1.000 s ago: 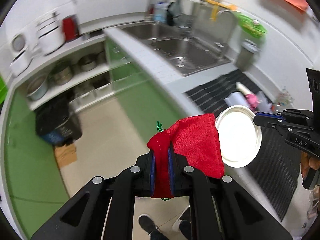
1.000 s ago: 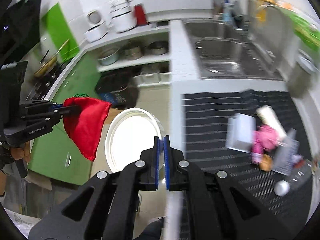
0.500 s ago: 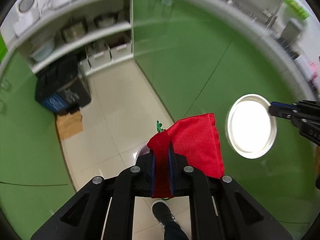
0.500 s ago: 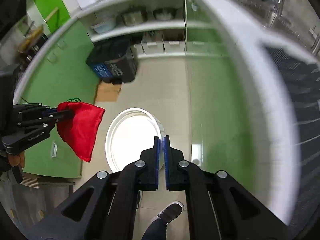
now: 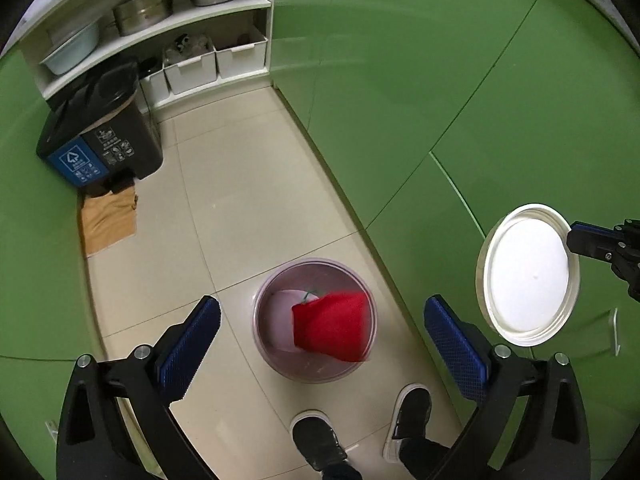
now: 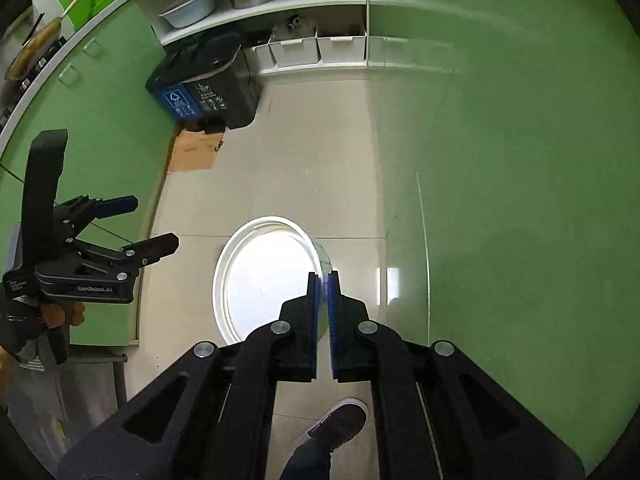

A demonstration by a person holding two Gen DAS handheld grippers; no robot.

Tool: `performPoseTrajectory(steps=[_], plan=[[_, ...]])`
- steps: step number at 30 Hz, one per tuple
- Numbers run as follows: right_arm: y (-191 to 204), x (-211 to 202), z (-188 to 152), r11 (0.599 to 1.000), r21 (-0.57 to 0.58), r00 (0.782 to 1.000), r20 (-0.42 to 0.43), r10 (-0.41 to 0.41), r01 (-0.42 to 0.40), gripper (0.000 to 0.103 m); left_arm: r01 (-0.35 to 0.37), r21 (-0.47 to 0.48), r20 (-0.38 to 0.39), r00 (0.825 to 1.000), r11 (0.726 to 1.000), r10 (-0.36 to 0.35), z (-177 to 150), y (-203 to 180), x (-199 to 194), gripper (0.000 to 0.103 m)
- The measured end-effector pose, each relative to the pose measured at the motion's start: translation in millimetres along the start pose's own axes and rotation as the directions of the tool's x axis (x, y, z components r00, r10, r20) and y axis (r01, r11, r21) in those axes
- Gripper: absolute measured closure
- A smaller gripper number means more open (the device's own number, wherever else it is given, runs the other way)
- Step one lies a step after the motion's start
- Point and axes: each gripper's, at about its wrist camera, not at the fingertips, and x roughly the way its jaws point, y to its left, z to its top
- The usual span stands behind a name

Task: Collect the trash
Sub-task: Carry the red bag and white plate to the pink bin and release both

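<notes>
1. The left gripper (image 5: 320, 328) has just been opening; its jaws now stand wide apart with nothing between them, the blue pads (image 5: 192, 344) well clear on either side.
2. Below that gap the red cloth bag (image 5: 332, 326) shows blurred inside the round bin (image 5: 316, 376) on the floor, seemingly dropping in, over a pale lining.
3. The right gripper (image 6: 323, 300) is clamped on the rim of the white round lid (image 6: 264, 276); its jaws are closed tight on the lid's edge, and the lid hangs on edge, off to the side of the bin.
4. Risks, as I judge them:
   - The bag looks close to the near rim; it could catch on the edge and slump half out, leaving the lid unable to seat.
   - The lid is pinched by a thin edge only, so a quick swing could twist it in the jaws or let it slip.
   - The person's shoes (image 5: 316, 440) stand just beside the bin; a nudge could shift it.
5. Pose: both grippers point steeply down toward the floor (image 5: 240, 200), the left directly over the bin, the right alongside it near the green cabinet front (image 5: 440, 80). A gloved hand (image 6: 24, 320) holds the left tool's handle.
</notes>
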Motion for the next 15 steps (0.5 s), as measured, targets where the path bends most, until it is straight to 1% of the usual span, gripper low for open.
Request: performPoseTrajectory(steps=[3,9,15], plan=[[6.9,6.6,0.9,1.0,-0.012,1.0,-0.005,0.006,-0.006,0.099,-0.005,0.0,0.002,1.0,1.0,0.005,-2.2,6.0,-1.5,0.006],[24.2,16.3,5.8,0.999,-0.041,0.999,-0.017,0.029,-0.029,0.099,-0.008,-0.036,0.022,1.0,0.999,0.009,-3.2,24.9,-18.1,0.005],[49.9,48.8,16.2,0.993,-0.091,0.997,-0.042,0.072,-0.076,0.099,-0.026,-0.081,0.052,0.998,0.996,0.03,-9.8,47.4,-37.5,0.005]])
